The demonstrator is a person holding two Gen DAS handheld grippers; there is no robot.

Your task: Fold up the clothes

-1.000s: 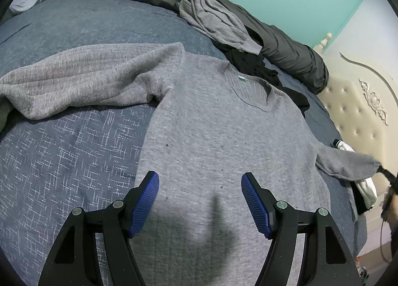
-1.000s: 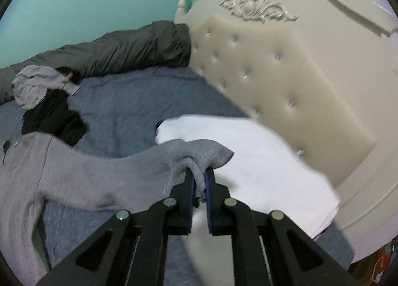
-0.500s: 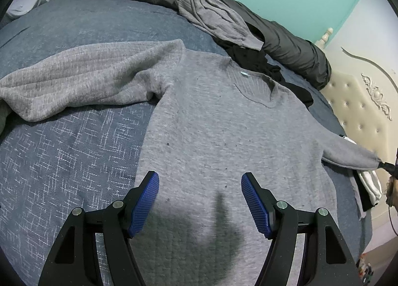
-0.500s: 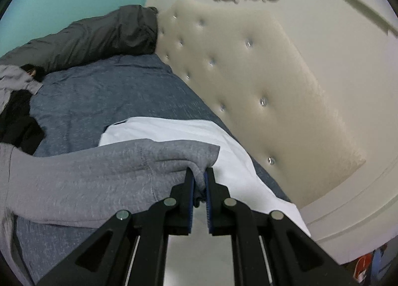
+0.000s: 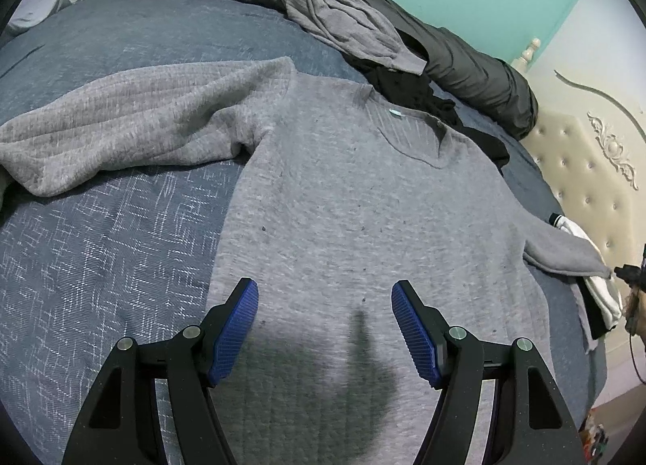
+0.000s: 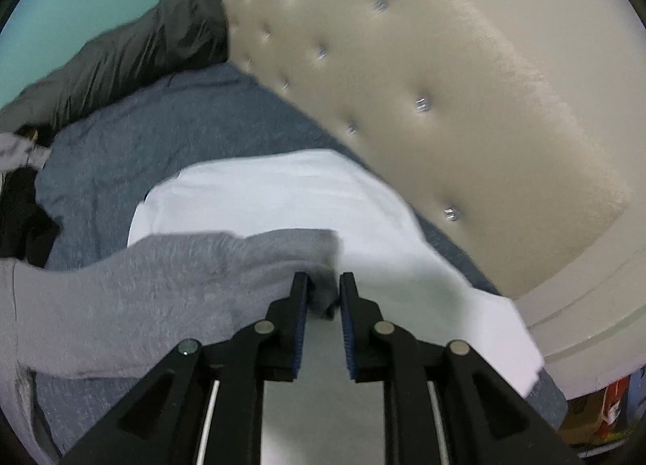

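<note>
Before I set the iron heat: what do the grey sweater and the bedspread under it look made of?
Grey sweater: looks like soft heathered knit, matte, faintly fuzzy, ribbed at the neckline; cotton or wool blend, cannot tell. Bedspread: looks like woven blue-grey cloth, matte, with white crosshatch threads; fibre unclear.

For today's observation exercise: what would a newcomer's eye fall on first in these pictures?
A grey sweater lies spread flat across the blue bedspread. The right tool has just been opening around the sleeve cuff, over a white garment beside the cream headboard.
</note>
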